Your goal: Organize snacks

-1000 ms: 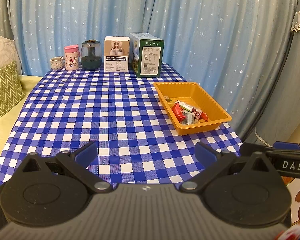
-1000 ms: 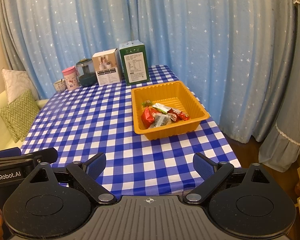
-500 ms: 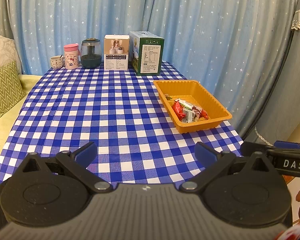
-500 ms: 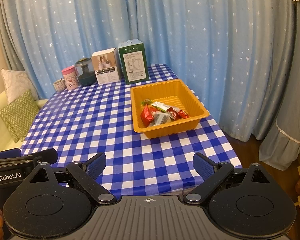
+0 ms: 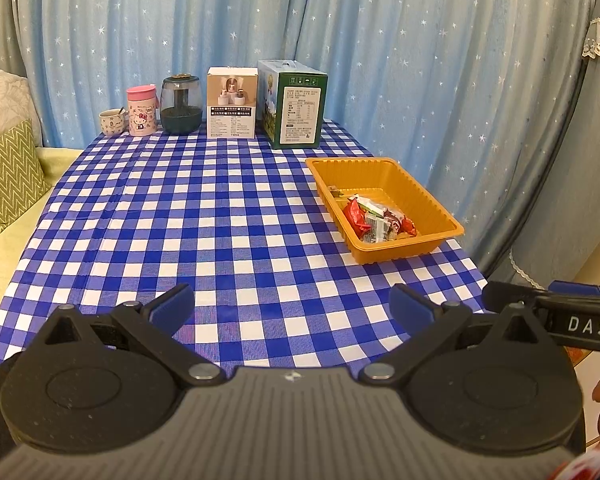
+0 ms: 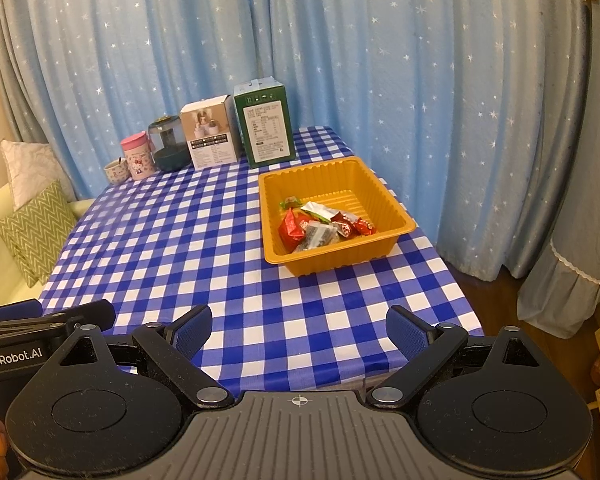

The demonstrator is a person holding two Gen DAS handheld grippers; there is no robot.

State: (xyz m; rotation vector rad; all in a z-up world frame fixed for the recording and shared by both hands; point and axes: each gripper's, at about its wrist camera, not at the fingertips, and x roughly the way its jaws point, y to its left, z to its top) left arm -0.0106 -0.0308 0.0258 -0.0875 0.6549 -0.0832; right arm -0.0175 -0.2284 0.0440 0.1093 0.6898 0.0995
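An orange tray point(image 6: 396, 216) sits on the blue-and-white checked table point(image 6: 180, 248), toward its right side and nearer the far half. The tray is a shallow rectangle; its long axis runs from the near edge of the table toward the curtain point(image 6: 420, 60), angled a little leftward at the far end in the right wrist view. A small heap of wrapped snacks point(image 6: 324, 226) lies in the tray's near half, red packets mixed with silver ones, leaving the far half of the tray floor bare.

Both tongs hang over the near edge of the table, well apart from the tray. The left tongs point(image 5: 294, 306) are spread wide with nothing between the blue pads. The right tongs point(image 6: 300, 328) are likewise released, nothing gripped.

Along the far edge stand a green box point(image 5: 296, 108), a white box point(image 5: 232, 106), a dark jar point(image 5: 181, 104), a pink cup point(image 5: 141, 110) and a small mug point(image 5: 111, 122).
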